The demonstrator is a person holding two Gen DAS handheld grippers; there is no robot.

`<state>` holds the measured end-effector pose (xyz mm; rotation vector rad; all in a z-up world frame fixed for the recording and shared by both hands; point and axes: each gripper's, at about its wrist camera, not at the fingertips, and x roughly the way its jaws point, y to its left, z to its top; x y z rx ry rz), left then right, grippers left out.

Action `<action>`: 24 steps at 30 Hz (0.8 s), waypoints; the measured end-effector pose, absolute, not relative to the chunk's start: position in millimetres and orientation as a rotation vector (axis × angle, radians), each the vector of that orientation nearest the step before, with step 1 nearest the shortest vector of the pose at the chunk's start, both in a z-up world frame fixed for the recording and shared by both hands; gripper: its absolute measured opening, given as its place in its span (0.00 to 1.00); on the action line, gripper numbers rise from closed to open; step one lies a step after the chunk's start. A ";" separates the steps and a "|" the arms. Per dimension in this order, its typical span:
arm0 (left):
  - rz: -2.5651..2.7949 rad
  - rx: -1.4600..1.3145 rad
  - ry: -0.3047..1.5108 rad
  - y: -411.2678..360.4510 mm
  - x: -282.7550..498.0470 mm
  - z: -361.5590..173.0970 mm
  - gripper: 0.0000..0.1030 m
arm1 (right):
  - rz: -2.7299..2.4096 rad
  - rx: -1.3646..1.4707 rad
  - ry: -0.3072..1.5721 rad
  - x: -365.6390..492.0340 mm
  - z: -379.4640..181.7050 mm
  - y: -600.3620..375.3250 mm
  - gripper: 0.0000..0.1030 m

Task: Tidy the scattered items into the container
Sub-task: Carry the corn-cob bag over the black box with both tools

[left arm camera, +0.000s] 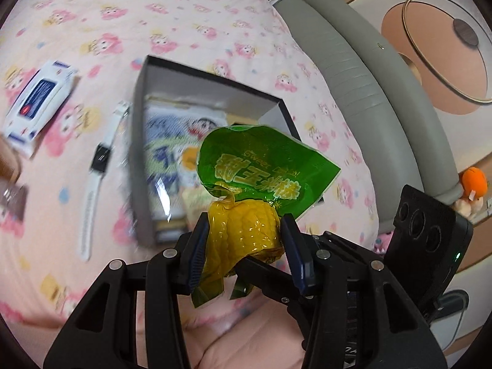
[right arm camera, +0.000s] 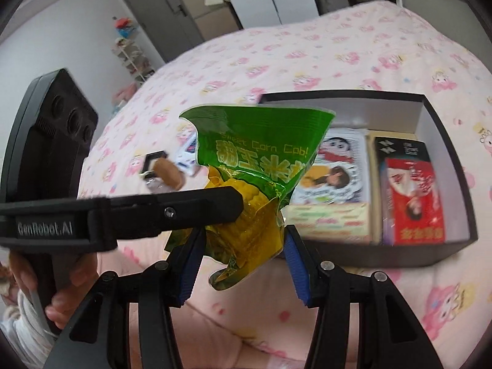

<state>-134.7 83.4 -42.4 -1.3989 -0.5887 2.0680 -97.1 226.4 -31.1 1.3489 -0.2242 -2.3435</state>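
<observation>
Between the blue-padded fingers of the left gripper (left arm camera: 244, 246), a sweet-corn packet (left arm camera: 246, 227) hangs pinched at its yellow lower half, green top flaring up past the fingertips, held in the air above a pink cartoon-print bedspread (left arm camera: 190, 18). From the right wrist view, the left gripper's black finger crosses the packet from the side, while the right gripper (right arm camera: 243, 261) stands with its fingers spread on either side of the packet's crumpled bottom; whether its pads touch the wrapper cannot be told, and they look apart from it rather than clamped.

Beyond the fingertips sits the container, a dark open box (right arm camera: 442, 129), not yet holding the packet. It already contains a cartoon-printed package (right arm camera: 335, 169) and, to its right, a red-and-black box (right arm camera: 412, 196).

Left of the left gripper's fingers, items lie loose on the bedspread: a white wristwatch (left arm camera: 95, 178) just beside the box wall, a white-and-blue tissue pack (left arm camera: 40, 101) farther out, and at the frame's edge a brown item and something shiny, both too blurred to name.

By this evidence the tidying is partway: some things are boxed, one is in hand near the box, and several are still scattered. The packet's thin, crinkly film could slip or snag at release.
</observation>
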 end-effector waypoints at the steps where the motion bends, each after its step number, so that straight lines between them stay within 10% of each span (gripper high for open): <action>1: 2.071 -1.409 -0.599 89.4 -143.8 -46.9 0.45 | -2.338 1.375 -0.205 -108.1 -34.0 230.1 0.46; 9: 2.084 -1.445 -0.653 137.7 -216.4 -58.3 0.45 | -2.375 1.429 -0.193 -180.0 -42.3 273.1 0.46; 24: 1.976 -1.624 -0.669 206.6 -262.0 -120.7 0.45 | -2.354 1.577 -0.717 -200.6 -100.4 358.5 0.47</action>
